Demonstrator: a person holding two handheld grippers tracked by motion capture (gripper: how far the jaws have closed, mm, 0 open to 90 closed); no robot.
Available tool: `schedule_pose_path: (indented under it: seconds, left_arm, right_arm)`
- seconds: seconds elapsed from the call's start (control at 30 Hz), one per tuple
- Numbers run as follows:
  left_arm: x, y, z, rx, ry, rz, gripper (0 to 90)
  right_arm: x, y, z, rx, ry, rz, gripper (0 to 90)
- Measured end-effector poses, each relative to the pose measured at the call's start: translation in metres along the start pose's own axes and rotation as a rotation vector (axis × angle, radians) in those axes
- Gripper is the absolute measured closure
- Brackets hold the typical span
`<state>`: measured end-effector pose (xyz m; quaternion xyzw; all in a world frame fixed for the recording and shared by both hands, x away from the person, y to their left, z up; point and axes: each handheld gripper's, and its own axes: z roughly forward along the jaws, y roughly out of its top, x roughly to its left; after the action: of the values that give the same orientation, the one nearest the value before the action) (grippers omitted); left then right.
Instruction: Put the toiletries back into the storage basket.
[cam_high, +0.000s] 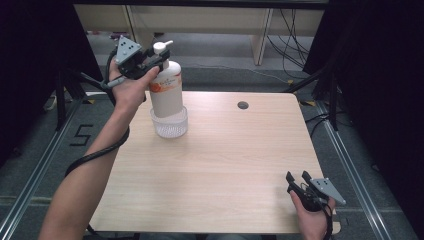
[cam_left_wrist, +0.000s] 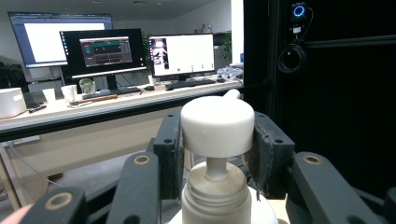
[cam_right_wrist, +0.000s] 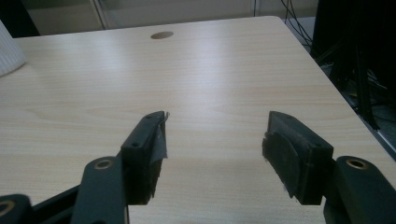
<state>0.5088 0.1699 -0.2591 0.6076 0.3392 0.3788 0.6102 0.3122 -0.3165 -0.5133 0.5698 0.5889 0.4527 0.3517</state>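
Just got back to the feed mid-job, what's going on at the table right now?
A person works with a claw in each hand. The left claw is closed around the white pump head of a pump bottle, which stands upright in a clear cup at the far left of the wooden table. The right claw is open and holds nothing, down at the near right corner of the table.
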Motion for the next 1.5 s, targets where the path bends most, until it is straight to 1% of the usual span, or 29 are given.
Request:
schedule_pose_path:
  seconds: [0.1, 0.2, 0.23, 0.43, 0.73, 0.97, 1.17, 1.2, 1.3, 1.37, 1.4, 1.43, 1.5]
  left_arm:
    - [0.001, -0.002, 0.001, 0.002, -0.009, 0.008, 58.9]
    - [0.001, -0.005, 0.002, 0.006, -0.013, 0.0, 58.9]
    - [0.002, -0.007, 0.002, 0.011, -0.014, 0.001, 58.9]
    - [0.004, -0.012, 0.005, 0.014, -0.02, 0.002, 58.9]
    - [0.007, -0.02, 0.008, 0.033, -0.011, -0.003, 58.9]
    - [0.009, -0.025, 0.011, 0.04, -0.02, 0.002, 58.9]
    - [0.011, -0.029, 0.012, 0.048, -0.018, -0.003, 58.9]
    - [0.011, -0.029, 0.012, 0.049, -0.01, -0.003, 58.9]
    - [0.011, -0.03, 0.013, 0.053, -0.019, -0.002, 58.9]
    - [0.011, -0.031, 0.013, 0.054, -0.011, -0.003, 58.9]
    - [0.011, -0.032, 0.014, 0.053, -0.019, -0.005, 58.9]
    - [0.011, -0.032, 0.013, 0.056, -0.011, -0.003, 58.9]
    - [0.011, -0.033, 0.014, 0.055, -0.019, -0.007, 58.9]
  right_arm:
    - [0.0, 0.0, 0.0, 0.0, 0.001, 0.001, 39.4]
    - [0.0, 0.0, 0.0, 0.002, 0.002, 0.005, 39.4]
    - [0.0, 0.0, 0.0, -0.001, 0.0, -0.001, 39.4]
    - [0.0, 0.0, 0.0, 0.0, -0.001, -0.002, 39.4]
    - [0.0, 0.0, 0.0, -0.002, 0.002, 0.001, 39.3]
    - [0.0, 0.0, 0.0, -0.001, 0.003, 0.0, 39.2]
    - [0.0, 0.0, 0.0, 0.001, 0.006, 0.004, 39.2]
    - [0.0, 0.0, 0.0, 0.0, 0.005, 0.001, 39.2]
    - [0.0, 0.0, 0.0, -0.001, 0.004, -0.001, 39.2]
    - [0.0, 0.0, 0.0, -0.001, 0.004, 0.0, 39.1]
    - [0.0, 0.0, 0.0, -0.002, 0.005, -0.001, 39.1]
    - [0.0, 0.0, 0.0, -0.002, 0.006, 0.0, 39.1]
    - [0.0, 0.0, 0.0, 0.001, 0.007, 0.004, 39.1]
